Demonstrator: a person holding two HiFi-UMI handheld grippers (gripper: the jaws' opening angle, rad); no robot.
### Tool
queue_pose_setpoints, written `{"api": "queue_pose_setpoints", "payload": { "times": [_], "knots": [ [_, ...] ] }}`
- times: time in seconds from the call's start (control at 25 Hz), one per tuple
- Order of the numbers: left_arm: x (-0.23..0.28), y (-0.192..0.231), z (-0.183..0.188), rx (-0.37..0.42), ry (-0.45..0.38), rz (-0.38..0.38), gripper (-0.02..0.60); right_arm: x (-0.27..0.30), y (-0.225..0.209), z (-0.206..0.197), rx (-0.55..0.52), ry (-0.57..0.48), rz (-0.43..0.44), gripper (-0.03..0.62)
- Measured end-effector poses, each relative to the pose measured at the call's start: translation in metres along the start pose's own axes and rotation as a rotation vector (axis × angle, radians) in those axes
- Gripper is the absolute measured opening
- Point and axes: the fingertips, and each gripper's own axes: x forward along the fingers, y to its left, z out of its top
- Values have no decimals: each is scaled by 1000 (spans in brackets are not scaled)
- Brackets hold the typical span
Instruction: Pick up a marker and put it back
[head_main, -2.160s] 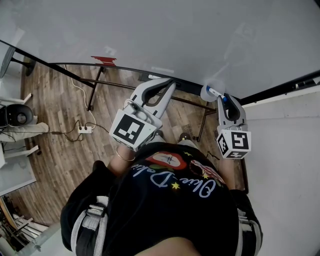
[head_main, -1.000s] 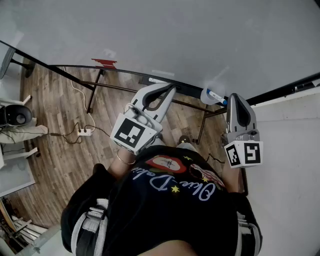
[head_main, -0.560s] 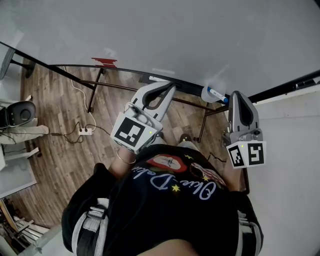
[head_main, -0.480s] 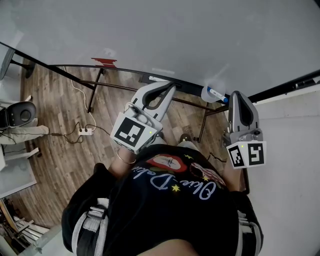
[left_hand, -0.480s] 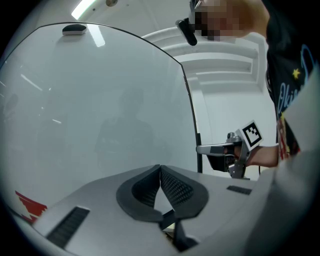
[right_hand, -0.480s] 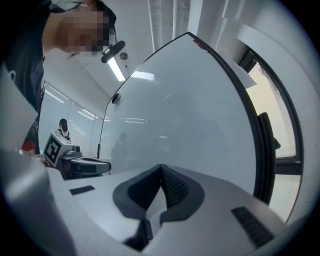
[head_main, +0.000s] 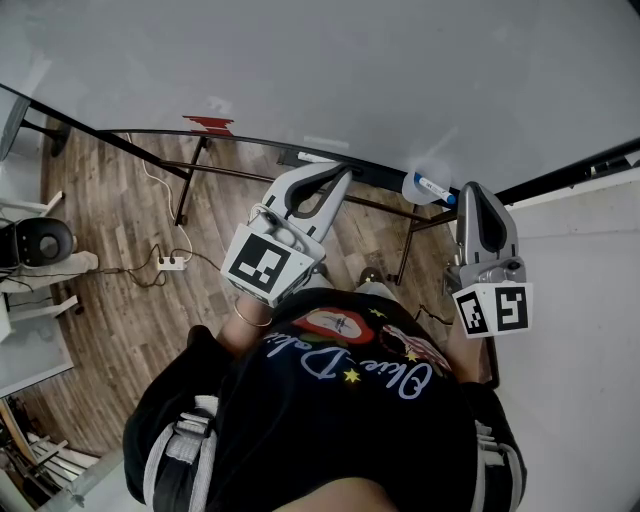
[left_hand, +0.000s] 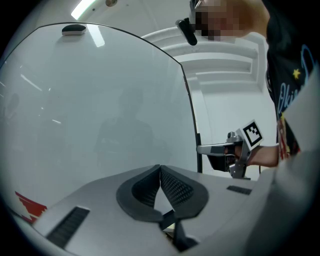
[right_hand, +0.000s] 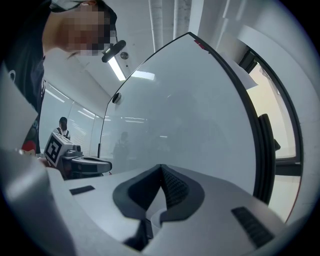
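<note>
A white marker with a blue cap (head_main: 434, 188) rests in a small white holder (head_main: 415, 187) at the whiteboard's (head_main: 330, 70) lower edge. My right gripper (head_main: 471, 189) hangs just right of the marker and a little back from it, apart from it. Its jaws are shut with nothing between them, as the right gripper view shows (right_hand: 161, 167). My left gripper (head_main: 345, 171) points at the board's ledge, left of the marker. It is also shut and empty (left_hand: 160, 168). Each gripper appears in the other's view: the right gripper (left_hand: 235, 150) and the left gripper (right_hand: 75, 162).
A red object (head_main: 208, 122) sits on the board's ledge at the left. Below are the board's dark stand legs (head_main: 190, 185), a power strip with cables (head_main: 170, 260) on the wooden floor, and a chair (head_main: 35, 242) at the far left. A white wall (head_main: 570, 300) stands to the right.
My right gripper has drawn back from the marker, down and to the right, leaving it in the holder. Over the last half second it holds still. The left gripper has barely moved.
</note>
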Motion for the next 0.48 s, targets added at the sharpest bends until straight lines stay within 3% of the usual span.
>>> {"api": "queue_pose_setpoints", "payload": {
  "times": [0.48],
  "knots": [
    [-1, 1, 1, 6, 4, 3, 4, 0, 1, 0, 2, 7, 9, 0]
  ]
}}
